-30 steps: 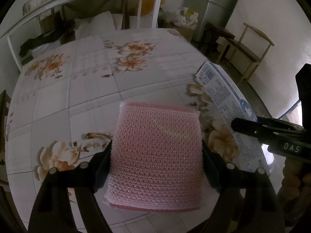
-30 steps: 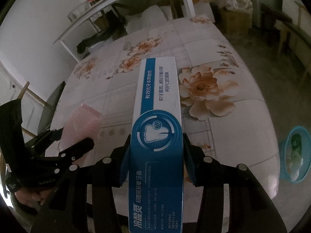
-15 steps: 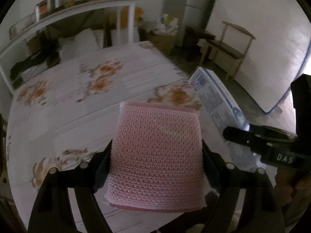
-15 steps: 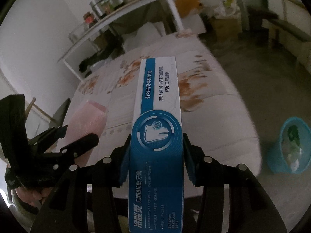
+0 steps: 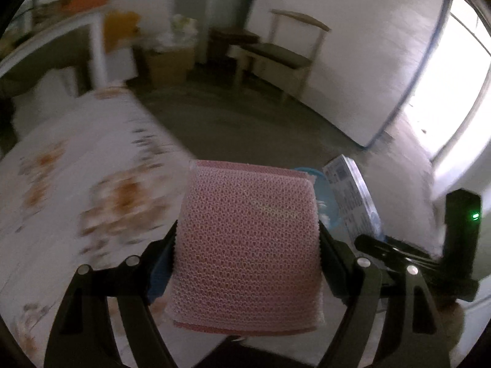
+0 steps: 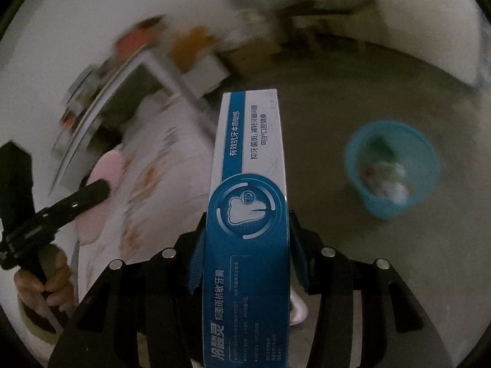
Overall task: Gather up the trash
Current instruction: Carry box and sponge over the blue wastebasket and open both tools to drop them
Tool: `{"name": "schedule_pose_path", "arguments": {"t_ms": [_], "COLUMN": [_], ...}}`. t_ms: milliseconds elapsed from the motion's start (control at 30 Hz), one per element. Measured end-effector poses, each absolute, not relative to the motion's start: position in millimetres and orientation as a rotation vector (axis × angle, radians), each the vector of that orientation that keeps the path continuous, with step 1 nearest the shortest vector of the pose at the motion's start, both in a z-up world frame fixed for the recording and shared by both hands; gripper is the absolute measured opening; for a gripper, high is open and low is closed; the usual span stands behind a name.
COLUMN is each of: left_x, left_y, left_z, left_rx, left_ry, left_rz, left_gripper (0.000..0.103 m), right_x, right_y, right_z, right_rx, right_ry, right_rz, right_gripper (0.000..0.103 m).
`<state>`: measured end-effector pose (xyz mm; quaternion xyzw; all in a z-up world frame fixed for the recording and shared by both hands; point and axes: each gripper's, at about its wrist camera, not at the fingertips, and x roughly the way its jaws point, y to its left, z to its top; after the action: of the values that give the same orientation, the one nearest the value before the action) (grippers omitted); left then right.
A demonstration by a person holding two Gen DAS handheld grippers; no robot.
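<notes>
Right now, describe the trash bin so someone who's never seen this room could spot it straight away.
Start from the table with the floral cloth and look past its edge to the bare grey floor. The trash bin stands there alone, to the right of the toothpaste box in the right wrist view. It is a small round bright blue plastic basket, open-topped, with crumpled rubbish inside, the only blue thing on the floor.

Pink mesh-textured bubble wrap [image 5: 245, 245], honeycomb pattern, darker pink along the lower edge. Blue-and-white toothpaste box [image 6: 248, 224], white tooth emblem in a ring, white lettering on blue, blue lettering on white. Turquoise bin [image 6: 389, 174] at 3 o'clock of the box, pale green and white scraps inside. White counter [image 5: 76, 184] cloth with orange-brown flower print. Grey floor [image 6: 337, 107]. Black left claw [image 5: 245, 236] and right claw [image 6: 245, 245].
</notes>
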<state>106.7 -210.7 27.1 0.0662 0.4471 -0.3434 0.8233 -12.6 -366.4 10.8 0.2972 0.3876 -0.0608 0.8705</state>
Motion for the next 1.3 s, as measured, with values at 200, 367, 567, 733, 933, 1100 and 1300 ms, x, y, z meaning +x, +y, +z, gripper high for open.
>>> {"name": "schedule_pose_path", "arguments": {"t_ms": [200, 367, 567, 733, 933, 1100, 1300], "left_x": [124, 144, 175, 206, 203, 193, 172], "left_y": [-309, -374, -459, -490, -472, -448, -414], "left_z": [4, -29, -57, -91, -88, -65, -42], "left_rx": [0.131, 0.116, 0.094, 0.084, 0.064, 0.058, 0.047], "left_ry": [1.085, 1.213, 1.271, 1.316, 1.308, 1.255, 1.196], "left_rz": [-0.876, -0.915, -0.934, -0.844, -0.886, -0.927, -0.951], "left_gripper": [0.080, 0.080, 0.088, 0.094, 0.094, 0.094, 0.094], "right_x": [-37, -17, 39, 76, 70, 63, 37], "right_y": [-443, -479, -531, -561, -549, -552, -540], "right_z": [-12, -32, -51, -79, -92, -95, -86], "right_rx": [0.771, 0.804, 0.766, 0.708, 0.709, 0.720, 0.713], "right_ry": [0.817, 0.869, 0.904, 0.943, 0.955, 0.960, 0.933], "right_rz": [-0.304, -0.354, -0.439, -0.527, -0.516, -0.507, -0.493], "right_gripper": [0.045, 0.045, 0.050, 0.059, 0.059, 0.059, 0.059]}}
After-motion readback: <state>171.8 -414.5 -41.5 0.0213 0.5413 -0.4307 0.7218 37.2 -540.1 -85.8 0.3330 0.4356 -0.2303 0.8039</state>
